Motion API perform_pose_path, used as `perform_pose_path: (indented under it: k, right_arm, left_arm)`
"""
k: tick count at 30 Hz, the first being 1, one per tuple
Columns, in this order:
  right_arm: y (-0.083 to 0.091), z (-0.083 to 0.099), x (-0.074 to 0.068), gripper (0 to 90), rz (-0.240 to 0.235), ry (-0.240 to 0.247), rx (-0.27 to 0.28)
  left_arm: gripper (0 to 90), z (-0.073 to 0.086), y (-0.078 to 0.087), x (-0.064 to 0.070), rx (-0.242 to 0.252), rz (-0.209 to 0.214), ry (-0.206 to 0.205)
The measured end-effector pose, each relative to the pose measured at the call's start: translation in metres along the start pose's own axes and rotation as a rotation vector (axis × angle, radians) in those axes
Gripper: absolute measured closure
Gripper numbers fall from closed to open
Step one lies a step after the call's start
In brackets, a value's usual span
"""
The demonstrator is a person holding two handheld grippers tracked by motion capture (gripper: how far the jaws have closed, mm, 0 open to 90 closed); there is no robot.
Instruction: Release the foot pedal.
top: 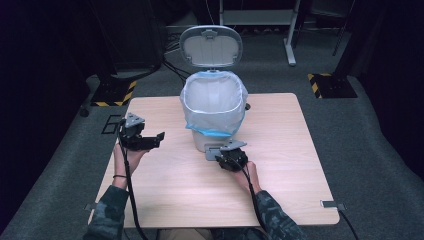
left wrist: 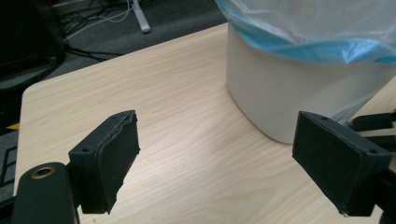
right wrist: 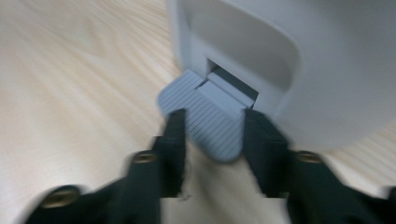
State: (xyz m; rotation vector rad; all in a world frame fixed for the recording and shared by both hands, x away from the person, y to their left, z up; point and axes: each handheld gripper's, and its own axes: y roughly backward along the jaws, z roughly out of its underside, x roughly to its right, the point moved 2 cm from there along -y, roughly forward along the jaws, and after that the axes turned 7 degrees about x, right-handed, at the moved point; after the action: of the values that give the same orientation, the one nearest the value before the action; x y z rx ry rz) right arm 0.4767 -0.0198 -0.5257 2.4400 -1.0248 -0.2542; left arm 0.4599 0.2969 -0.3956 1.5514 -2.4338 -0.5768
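A small white pedal bin (top: 202, 140) stands mid-table with its lid (top: 211, 46) swung up and open. A clear bag with a blue rim (top: 214, 102) lines it. My right gripper (top: 220, 154) is low at the bin's front base. In the right gripper view its jaws (right wrist: 215, 115) close on either side of the grey ribbed pedal (right wrist: 212, 135). My left gripper (top: 159, 137) hovers left of the bin, open and holding nothing. In the left gripper view its pads (left wrist: 217, 163) are spread wide, facing the bin wall (left wrist: 280, 93) and bag (left wrist: 317, 28).
The light wooden table (top: 280, 150) has bare room on every side of the bin. Beyond its far edge are grey carpet, a white desk leg (top: 290, 47), cables, and yellow-black striped bases (top: 327, 85). The person's sleeves come in at the bottom.
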Motion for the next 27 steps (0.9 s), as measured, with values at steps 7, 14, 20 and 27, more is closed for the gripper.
perform_pose_path:
  k: [7,14,20,27]
  right_arm:
    - [0.069,0.007,0.007,14.2,0.044,-0.064,0.007]
    - [0.133,0.034,0.032,6.5,0.127,-0.109,0.035]
    - [0.170,0.067,0.049,6.5,0.227,-0.118,0.009]
    - [0.188,0.115,0.075,6.7,0.335,-0.169,-0.101]
  left_arm:
    - [11.7,0.036,0.010,0.001,-0.018,-0.051,-0.001]
    - [10.1,0.073,0.023,-0.003,-0.025,-0.075,0.031]
    - [8.9,0.110,0.027,-0.010,-0.086,-0.090,0.074]
    - [7.9,0.147,0.024,-0.014,-0.163,-0.124,0.086]
